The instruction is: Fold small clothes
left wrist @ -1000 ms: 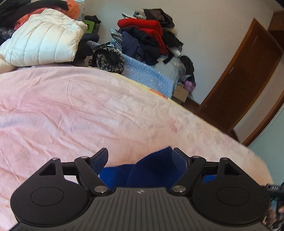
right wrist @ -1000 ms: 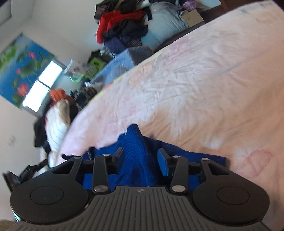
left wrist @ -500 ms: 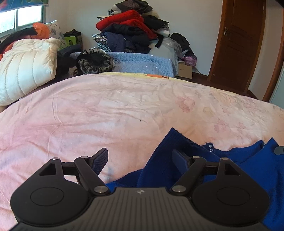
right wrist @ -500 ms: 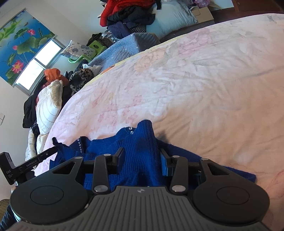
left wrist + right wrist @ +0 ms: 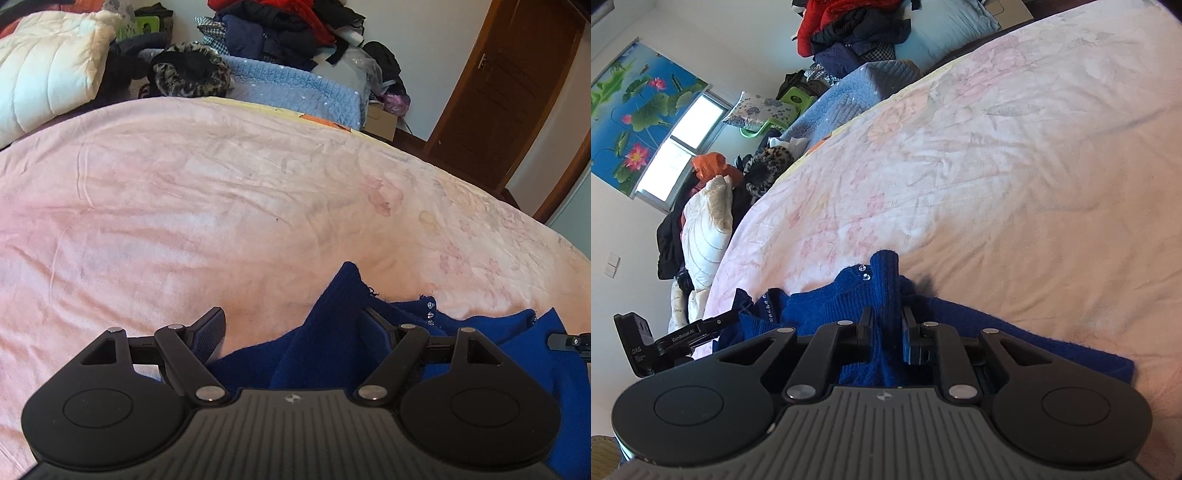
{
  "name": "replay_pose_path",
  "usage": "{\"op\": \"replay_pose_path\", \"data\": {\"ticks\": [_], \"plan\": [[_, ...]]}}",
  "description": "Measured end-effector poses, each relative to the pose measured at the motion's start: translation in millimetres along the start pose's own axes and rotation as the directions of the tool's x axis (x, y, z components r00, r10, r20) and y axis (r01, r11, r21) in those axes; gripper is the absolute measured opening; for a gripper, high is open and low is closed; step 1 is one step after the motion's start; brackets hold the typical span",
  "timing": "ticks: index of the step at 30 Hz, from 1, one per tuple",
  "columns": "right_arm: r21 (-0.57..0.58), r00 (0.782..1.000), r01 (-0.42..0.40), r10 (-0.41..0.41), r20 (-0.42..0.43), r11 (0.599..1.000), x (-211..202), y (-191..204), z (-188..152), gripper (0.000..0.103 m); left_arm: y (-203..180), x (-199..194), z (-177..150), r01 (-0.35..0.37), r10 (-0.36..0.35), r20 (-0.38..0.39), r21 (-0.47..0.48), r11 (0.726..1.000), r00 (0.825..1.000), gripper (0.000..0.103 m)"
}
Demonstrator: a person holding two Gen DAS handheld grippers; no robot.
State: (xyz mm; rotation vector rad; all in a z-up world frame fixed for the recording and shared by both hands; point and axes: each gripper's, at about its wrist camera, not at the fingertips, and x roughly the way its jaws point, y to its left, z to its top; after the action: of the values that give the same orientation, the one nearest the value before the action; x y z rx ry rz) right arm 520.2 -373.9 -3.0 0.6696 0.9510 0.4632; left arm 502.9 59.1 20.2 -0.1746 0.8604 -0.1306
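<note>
- A blue knit sweater (image 5: 820, 306) lies rumpled on the pink bedsheet (image 5: 221, 206), at the near edge of the bed, right under both grippers.
- The right gripper (image 5: 886, 325) has just been closing its jaws, and a raised ridge of the sweater's knit stands between them. The pads now press on that fold from both sides, so this hand grasps the cloth.
- The pinched ridge runs straight ahead of the right jaws, along the line the fingers point; its tip sticks up just beyond the fingertips, beside two small rhinestones (image 5: 863, 271).
- The left gripper (image 5: 295, 328) has its jaws spread wide. Another peak of the sweater (image 5: 332, 332) rises between them, hard against the right-hand finger (image 5: 376, 332) and well clear of the left-hand one, next to which bare sheet shows.
- So the left jaws are released: cloth sits inside the gap, but nothing clamps it.
- From the left jaws, the rest of the garment spreads off to the right, toward the other hand; the sheet ahead and to the left is bare.
- My reading: the coming move is the left grasp. It likely wants a small shift to the right to centre the peak, then a squeeze.
- A white puffer jacket (image 5: 48, 66) and a heap of clothes (image 5: 280, 29) sit far beyond the bed, well out of play.
</note>
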Motion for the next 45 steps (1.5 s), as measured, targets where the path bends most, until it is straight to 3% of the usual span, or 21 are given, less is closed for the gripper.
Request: {"op": "replay_pose_path", "data": {"ticks": [1,2,3,4,5,7,9,13,15,18,23,27,30,31,33,34,35,42,45], "plan": [[-0.011,1.000,0.005,-0.005,-0.002,1.000,1,2,0,0.020,-4,-1,-1,-0.022,0.021,0.012,0.015,1.000,1.000,0.078],[-0.021,1.000,0.023,-0.023,0.008,1.000,0,4,-1,0.016,-7,-1,-1,-0.048,0.047,0.028,0.030,0.998,0.998,0.071],[-0.020,0.999,0.044,-0.044,0.017,0.999,0,4,-1,0.009,-12,-2,-2,-0.071,0.069,0.041,0.051,0.996,0.997,0.055],[-0.021,0.999,0.045,-0.045,0.022,0.999,-1,5,-2,0.009,-16,0,-1,-0.078,0.077,0.019,0.076,0.994,0.997,0.012],[-0.029,0.998,0.048,-0.047,0.038,0.998,-3,7,-3,0.008,-18,3,-1,-0.083,0.084,-0.009,0.080,0.993,0.996,0.003],[-0.032,0.997,0.032,-0.029,0.076,0.999,-12,10,-3,0.008,-24,0,0,-0.109,0.108,0.013,0.101,0.989,0.994,0.003],[-0.030,0.994,0.009,-0.006,0.113,0.999,-23,13,-1,0.008,-27,-10,2,-0.093,0.088,0.047,0.107,0.990,0.995,0.003],[-0.013,0.986,-0.002,0.004,0.167,1.000,-39,5,2,0.008,-18,-24,10,-0.100,0.094,0.124,0.047,0.994,0.988,0.002],[0.020,0.987,0.025,-0.028,0.155,0.999,-34,-9,1,0.008,-15,-13,8,-0.095,0.092,0.072,0.042,0.995,0.993,0.002],[0.037,0.988,0.070,-0.074,0.136,0.997,-20,-18,-6,0.008,-21,6,-4,-0.163,0.161,0.028,0.090,0.982,0.987,0.002],[0.036,0.982,0.104,-0.108,0.152,0.994,-14,-16,-11,0.007,-31,8,-11,-0.236,0.231,0.059,0.086,0.968,0.971,0.004],[0.032,0.962,0.150,-0.153,0.224,0.988,-41,-3,-19,0.024,-40,-35,-19,-0.264,0.246,0.166,0.099,0.959,0.955,0.006],[-0.034,0.966,0.082,-0.071,0.250,0.996,-76,5,-41,0.038,-39,-80,-44,-0.224,0.198,0.212,0.103,0.969,0.957,0.008],[-0.043,0.971,0.060,-0.048,0.236,0.997,-86,5,-52,0.040,-37,-93,-56,-0.225,0.199,0.219,0.105,0.969,0.955,0.014],[-0.054,0.980,0.052,-0.041,0.193,0.997,-101,1,-78,0.040,-30,-112,-83,-0.216,0.190,0.226,0.097,0.972,0.955,0.040],[-0.064,0.981,0.075,-0.062,0.185,0.995,-107,-1,-90,0.040,-24,-119,-97,-0.228,0.205,0.227,0.082,0.970,0.952,0.061],[-0.079,0.981,0.099,-0.084,0.178,0.992,-113,-2,-102,0.040,-18,-124,-109,-0.236,0.218,0.224,0.057,0.970,0.950,0.071],[-0.031,0.993,0.047,-0.043,0.108,0.998,-121,-13,-126,0.039,3,-129,-161,-0.169,0.172,0.090,-0.043,0.985,0.981,0.071],[-0.048,0.991,0.057,-0.051,0.126,0.997,-120,-5,-124,0.032,0,-132,-168,-0.170,0.177,0.093,-0.073,0.983,0.980,0.071]]}}
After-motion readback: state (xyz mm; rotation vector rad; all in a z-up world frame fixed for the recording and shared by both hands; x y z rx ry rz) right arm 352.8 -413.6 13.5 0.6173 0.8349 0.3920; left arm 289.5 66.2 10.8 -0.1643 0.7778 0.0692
